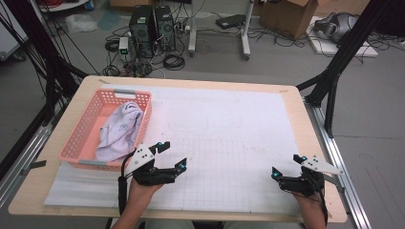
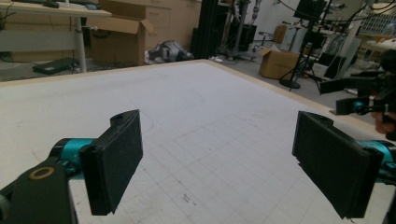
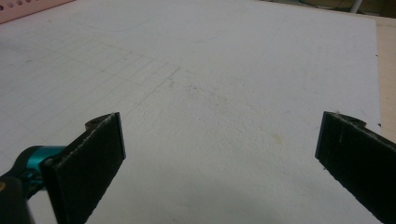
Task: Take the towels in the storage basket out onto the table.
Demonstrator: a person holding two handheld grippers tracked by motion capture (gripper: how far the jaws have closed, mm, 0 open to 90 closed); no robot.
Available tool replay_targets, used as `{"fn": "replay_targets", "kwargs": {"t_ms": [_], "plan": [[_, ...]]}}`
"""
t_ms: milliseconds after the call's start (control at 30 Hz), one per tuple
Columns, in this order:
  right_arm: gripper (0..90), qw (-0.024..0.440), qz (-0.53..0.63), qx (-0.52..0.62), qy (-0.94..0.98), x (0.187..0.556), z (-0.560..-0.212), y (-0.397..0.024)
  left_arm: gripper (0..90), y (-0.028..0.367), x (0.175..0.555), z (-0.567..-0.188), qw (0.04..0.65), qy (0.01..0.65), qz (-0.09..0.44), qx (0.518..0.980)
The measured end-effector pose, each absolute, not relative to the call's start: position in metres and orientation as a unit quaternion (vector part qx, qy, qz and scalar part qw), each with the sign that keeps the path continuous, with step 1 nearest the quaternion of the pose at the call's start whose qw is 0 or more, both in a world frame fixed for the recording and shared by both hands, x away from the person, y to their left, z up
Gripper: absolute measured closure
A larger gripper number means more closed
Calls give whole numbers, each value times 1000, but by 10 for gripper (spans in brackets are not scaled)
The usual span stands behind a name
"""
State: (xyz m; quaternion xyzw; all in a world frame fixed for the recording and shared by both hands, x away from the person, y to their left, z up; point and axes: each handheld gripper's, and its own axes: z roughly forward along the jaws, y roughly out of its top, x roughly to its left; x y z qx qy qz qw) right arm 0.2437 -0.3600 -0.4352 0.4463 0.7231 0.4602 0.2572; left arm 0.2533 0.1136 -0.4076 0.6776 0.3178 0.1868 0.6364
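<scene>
Gridded white sheet (image 1: pixel 229 129) covers the table (image 1: pixel 296 102) under both wide-apart grippers, cables strewn on the floor (image 1: pixel 282 52) beyond.

Lab: computer towers (image 1: pixel 153 29), floor cables (image 1: pixel 173 61), cardboard boxes (image 1: pixel 286 15).

Even overhead light, soft shadows, pics low-res & slightly blurry, bkgd out of focus.

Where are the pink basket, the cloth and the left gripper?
Pink basket (image 1: pixel 82 128): high view, its left wall.
Cloth (image 1: pixel 119 131): high view, middle of the bundle.
Left gripper (image 1: pixel 173 155): high view, midway between its open jaws.
</scene>
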Motion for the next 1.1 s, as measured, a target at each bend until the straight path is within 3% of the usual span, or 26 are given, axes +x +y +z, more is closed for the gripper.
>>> {"fn": "replay_targets", "kwargs": {"t_ms": [667,1100], "plan": [[2,253,462,445,724,246,-435,-357,168,188,256,-331,626,328,254,661],[2,251,459,443,728,246,-436,-354,160,241,300,-333,561,396,264,678]]}}
